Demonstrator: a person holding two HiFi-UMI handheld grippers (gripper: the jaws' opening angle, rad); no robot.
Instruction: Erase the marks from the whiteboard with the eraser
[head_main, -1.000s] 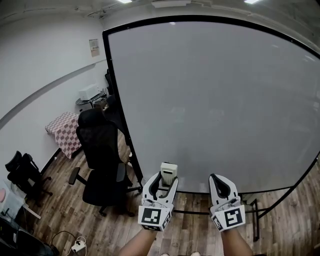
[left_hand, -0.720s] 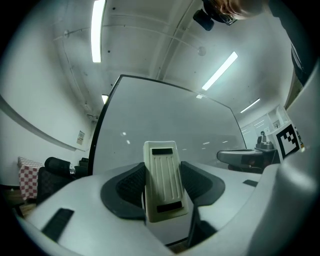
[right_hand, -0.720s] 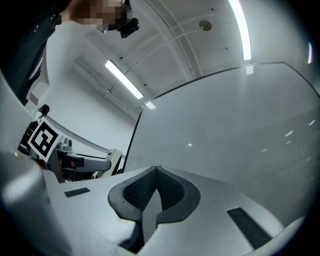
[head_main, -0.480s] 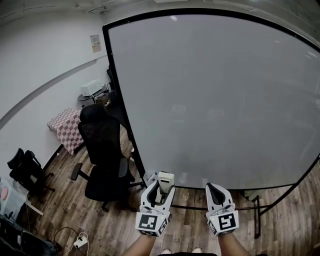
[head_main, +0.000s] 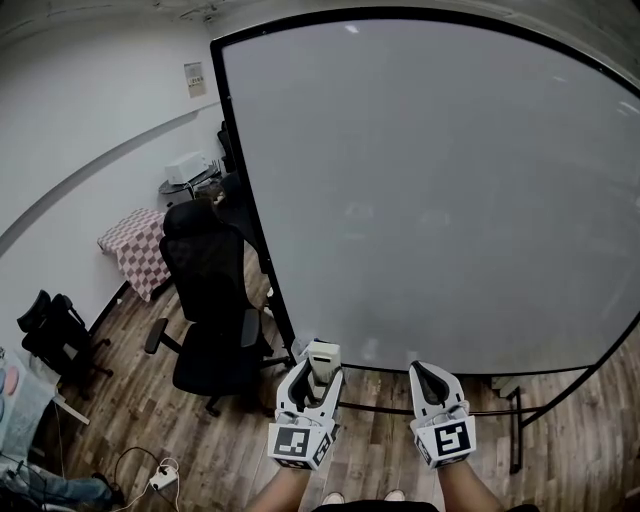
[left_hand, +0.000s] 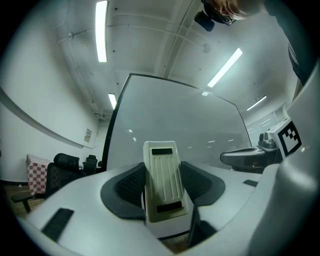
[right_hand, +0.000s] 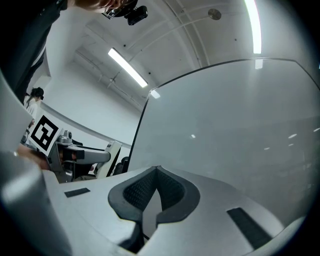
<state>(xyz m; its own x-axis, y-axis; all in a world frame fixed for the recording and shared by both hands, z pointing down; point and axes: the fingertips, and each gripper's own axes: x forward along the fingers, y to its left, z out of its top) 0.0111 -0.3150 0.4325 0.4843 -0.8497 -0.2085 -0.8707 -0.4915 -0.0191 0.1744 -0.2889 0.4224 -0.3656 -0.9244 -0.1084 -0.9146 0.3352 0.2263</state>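
Observation:
A large black-framed whiteboard on a rolling stand fills the head view; its surface looks plain, with no clear marks visible. My left gripper is shut on a cream ribbed eraser, held below the board's lower left corner. The left gripper view shows the eraser upright between the black pads, with the whiteboard beyond. My right gripper hangs beside it, shut with nothing in it. In the right gripper view the tips meet, and the whiteboard stands ahead.
A black office chair stands just left of the board's edge. Behind it are a checkered-cloth table and a second dark chair. The stand's black foot runs along the wood floor. A cable and plug lie at lower left.
The view has shifted, so the board now sits a little higher and to the right. Both grippers sit slightly lower in the frame. Their grip has not changed.

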